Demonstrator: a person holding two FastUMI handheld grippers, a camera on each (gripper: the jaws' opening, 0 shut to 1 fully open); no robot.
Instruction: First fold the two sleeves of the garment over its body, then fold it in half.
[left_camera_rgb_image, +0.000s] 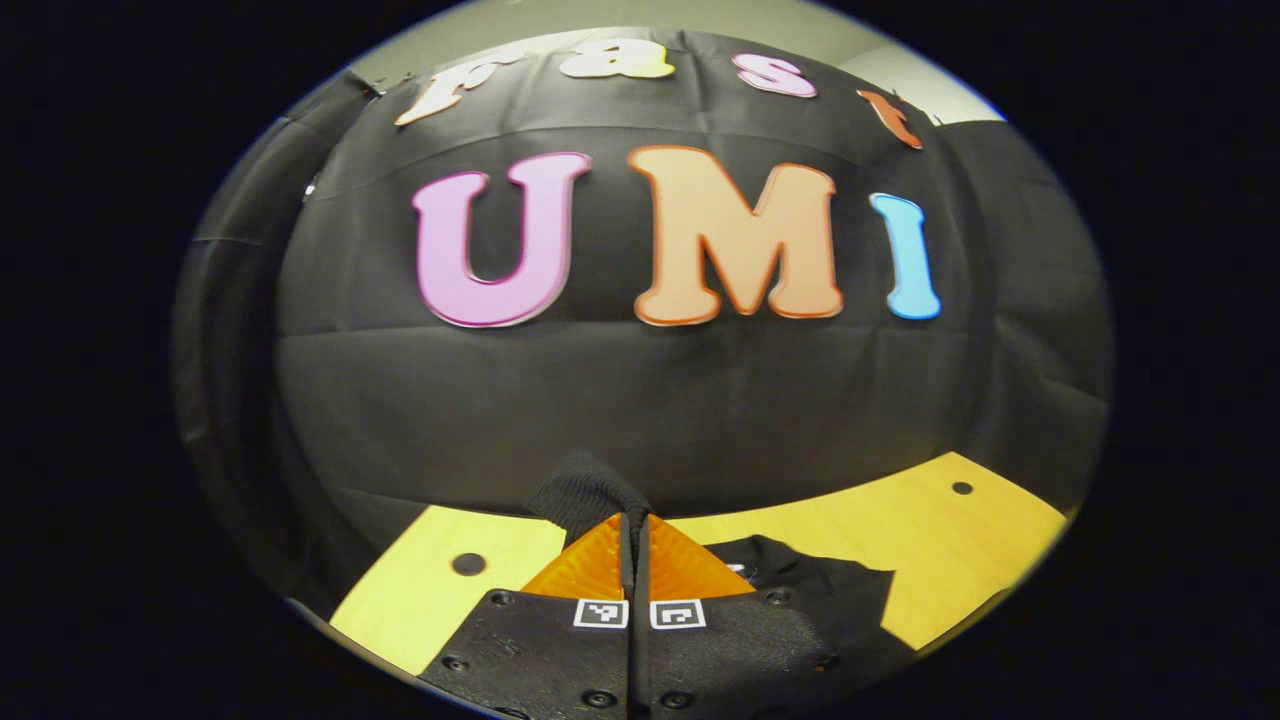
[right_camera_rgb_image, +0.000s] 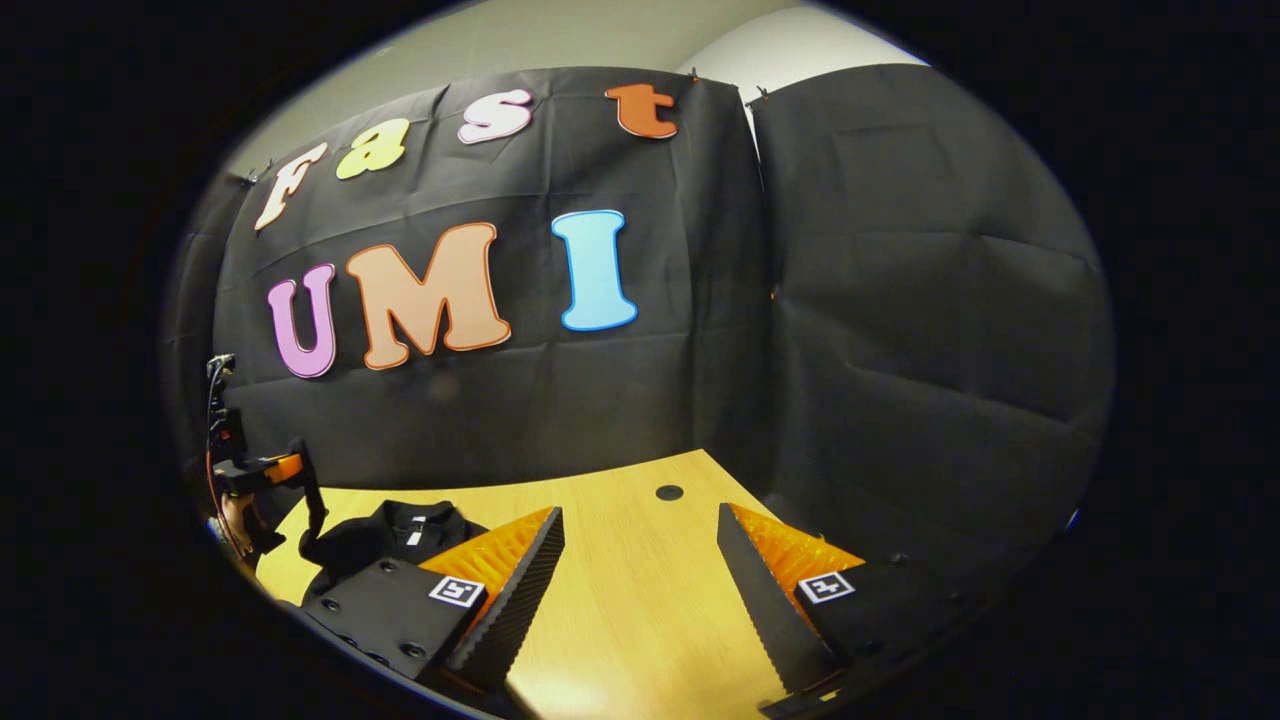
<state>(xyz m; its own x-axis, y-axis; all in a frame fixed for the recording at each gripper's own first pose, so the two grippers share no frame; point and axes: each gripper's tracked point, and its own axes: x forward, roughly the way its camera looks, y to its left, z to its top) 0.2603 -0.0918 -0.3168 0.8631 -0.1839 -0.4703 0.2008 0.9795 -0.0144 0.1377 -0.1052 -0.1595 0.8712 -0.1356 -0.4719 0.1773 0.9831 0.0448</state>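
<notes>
Pinched between the closed fingers of the left claw (left_camera_rgb_image: 634, 560), a black sleeve cuff (left_camera_rgb_image: 585, 492) is lifted above the table (left_camera_rgb_image: 430, 580). Soft, light cloth; edge holds suit it. Right claw (right_camera_rgb_image: 640, 570) is held wide over bare wood; the garment (right_camera_rgb_image: 385, 535) lies far left.

No readable words, brands or numbers stand anywhere here apart from the booth wall. The only signs are small black-and-white square code markers (left_camera_rgb_image: 601, 613) on the black bases of the orange-backed gripper fingers, patterns rather than text. A tiny white tag (right_camera_rgb_image: 414, 537) at the black garment's (right_camera_rgb_image: 385, 535) collar is too small to read.
</notes>
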